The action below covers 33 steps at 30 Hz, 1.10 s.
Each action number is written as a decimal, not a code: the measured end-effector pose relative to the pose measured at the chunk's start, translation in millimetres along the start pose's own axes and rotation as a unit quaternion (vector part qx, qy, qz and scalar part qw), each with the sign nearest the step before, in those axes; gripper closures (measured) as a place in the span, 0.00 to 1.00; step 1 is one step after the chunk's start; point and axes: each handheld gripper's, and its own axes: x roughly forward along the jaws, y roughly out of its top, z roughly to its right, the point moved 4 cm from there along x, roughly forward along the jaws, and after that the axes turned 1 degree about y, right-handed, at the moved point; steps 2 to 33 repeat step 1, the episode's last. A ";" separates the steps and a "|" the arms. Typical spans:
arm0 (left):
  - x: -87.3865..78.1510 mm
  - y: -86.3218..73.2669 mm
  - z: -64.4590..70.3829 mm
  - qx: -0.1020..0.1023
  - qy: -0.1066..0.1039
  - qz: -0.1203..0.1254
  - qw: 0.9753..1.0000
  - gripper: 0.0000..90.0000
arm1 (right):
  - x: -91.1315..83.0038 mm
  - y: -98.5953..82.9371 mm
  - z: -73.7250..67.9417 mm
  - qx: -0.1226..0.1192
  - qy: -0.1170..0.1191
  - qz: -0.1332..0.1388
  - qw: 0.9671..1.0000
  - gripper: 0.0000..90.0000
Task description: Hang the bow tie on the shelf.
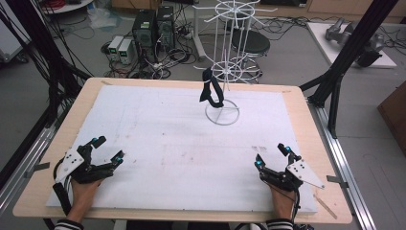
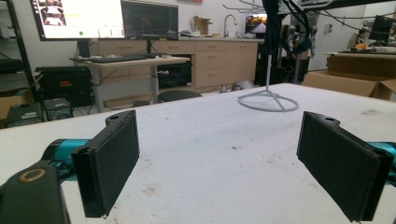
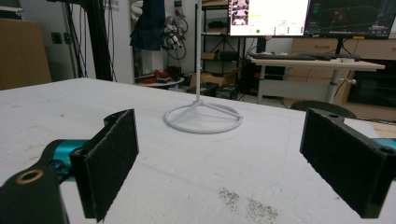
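A dark strap (image 1: 211, 89) hangs on the white wire stand (image 1: 223, 62) at the counter's (image 1: 158, 129) far side, well apart from both tongs. Left tongs (image 1: 109, 149) and right tongs (image 1: 272, 155) rest near the front edge, jaws spread, holding nothing. No readable writing.

Black left gripper (image 1: 106, 149), right gripper (image 1: 272, 155): teal fingertips, grey plates; striped sleeves.

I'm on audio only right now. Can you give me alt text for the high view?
Two hand-held grippers rest open at the near corners of a white-topped table: the left gripper and the right gripper, each with nothing between its jaws. At the far centre stands a white wire rack with a dark strap hanging from it.
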 end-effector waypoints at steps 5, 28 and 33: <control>0.1 0.0 -0.1 -0.001 0.001 0.000 1.000 0.15 | 0.0 0.0 0.0 0.001 0.000 0.000 1.000 0.12; 0.1 0.0 -0.1 -0.001 0.001 0.000 1.000 0.15 | 0.0 0.0 0.0 0.001 0.000 0.000 1.000 0.12; 0.1 0.0 -0.1 -0.001 0.001 0.000 1.000 0.15 | 0.0 0.0 0.0 0.001 0.000 0.000 1.000 0.12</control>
